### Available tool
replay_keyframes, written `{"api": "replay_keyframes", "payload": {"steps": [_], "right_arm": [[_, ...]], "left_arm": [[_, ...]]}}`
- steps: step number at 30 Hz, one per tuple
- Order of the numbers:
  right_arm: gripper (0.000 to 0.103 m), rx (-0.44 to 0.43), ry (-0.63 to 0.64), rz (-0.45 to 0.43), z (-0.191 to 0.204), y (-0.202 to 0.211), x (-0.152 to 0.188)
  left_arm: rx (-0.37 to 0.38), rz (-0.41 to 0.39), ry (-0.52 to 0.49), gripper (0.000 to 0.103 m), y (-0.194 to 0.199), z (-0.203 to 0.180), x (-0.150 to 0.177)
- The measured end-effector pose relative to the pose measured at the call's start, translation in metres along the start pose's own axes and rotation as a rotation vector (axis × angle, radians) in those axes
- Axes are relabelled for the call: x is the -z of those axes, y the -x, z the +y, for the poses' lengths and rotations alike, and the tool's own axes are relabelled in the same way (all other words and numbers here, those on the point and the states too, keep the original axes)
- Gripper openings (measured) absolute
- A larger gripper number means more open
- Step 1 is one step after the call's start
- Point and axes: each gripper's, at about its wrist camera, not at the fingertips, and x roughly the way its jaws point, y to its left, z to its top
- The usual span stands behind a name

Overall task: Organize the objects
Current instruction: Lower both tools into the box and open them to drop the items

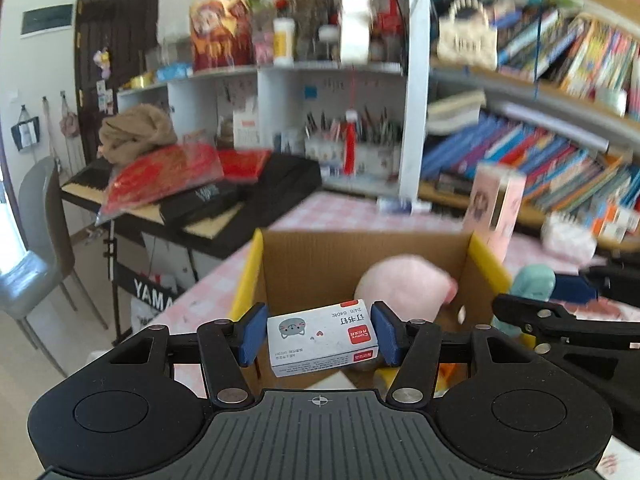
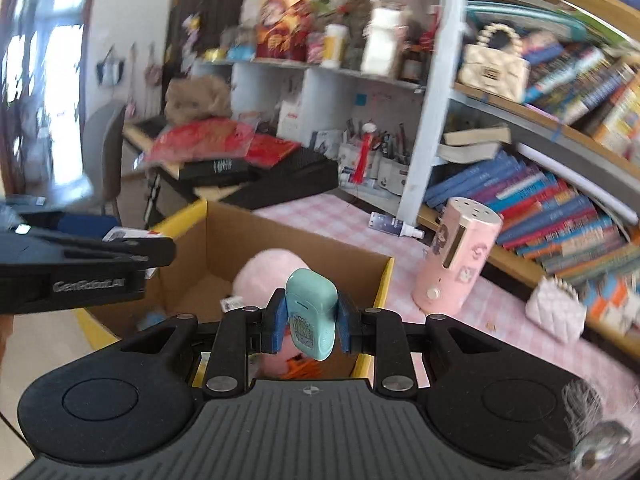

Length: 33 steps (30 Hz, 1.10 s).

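Note:
My left gripper (image 1: 320, 336) is shut on a small white staple box (image 1: 322, 336) with a cat picture and a red label, held above the open cardboard box (image 1: 320, 256). A pink plush toy (image 1: 404, 286) lies inside the box. My right gripper (image 2: 311, 320) is shut on a teal oval case (image 2: 311, 312), held above the same cardboard box (image 2: 224, 240) with the plush (image 2: 272, 270) below. The right gripper shows at the right edge of the left wrist view (image 1: 560, 332); the left gripper shows at the left of the right wrist view (image 2: 80, 268).
The box stands on a pink checked tablecloth (image 2: 480, 320). A pink cylinder with holes (image 2: 460, 260), a small spray bottle (image 2: 394, 226) and a white quilted pouch (image 2: 556, 312) stand to the right. Bookshelves (image 2: 560, 160) rise behind. A keyboard stand (image 1: 180, 208) and grey chair (image 1: 36, 240) are left.

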Motion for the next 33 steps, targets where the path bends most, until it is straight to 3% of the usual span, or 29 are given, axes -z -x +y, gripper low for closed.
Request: {"api": "replay_keyframes", "payload": {"steps": [5,10,15,19,23,25,33], "right_arm": [[0.024,-0.034,0.173,0.047,0.012,-0.035,0.010],[0.024,-0.080,0.244,0.109,0.017,-0.058,0.016],[0.024,-0.105,0.221,0.146,0.014,-0.070,0.017],[0.024,-0.136,0.134,0.203,0.007,-0.078,0.016],[0.024,-0.118,0.114,0.207,0.009,-0.073,0.017],[0.033,-0.108,0.094,0.193,0.008,-0.066,0.017],[0.042,-0.043,0.016,0.077,0.009,-0.007,0.015]], "left_arm": [[-0.019,0.063,-0.021,0.056,-0.023,-0.006,0.009],[-0.031,0.087,-0.037,0.056,-0.031,-0.009,0.013],[-0.021,0.120,-0.048,0.056,-0.037,-0.014,0.017],[-0.024,0.147,-0.024,0.057,-0.039,-0.012,0.016],[-0.007,0.111,-0.037,0.061,-0.027,-0.013,0.016],[0.001,0.081,-0.030,0.067,-0.018,-0.012,0.014],[0.048,-0.064,-0.019,0.085,0.040,-0.012,-0.001]]}}
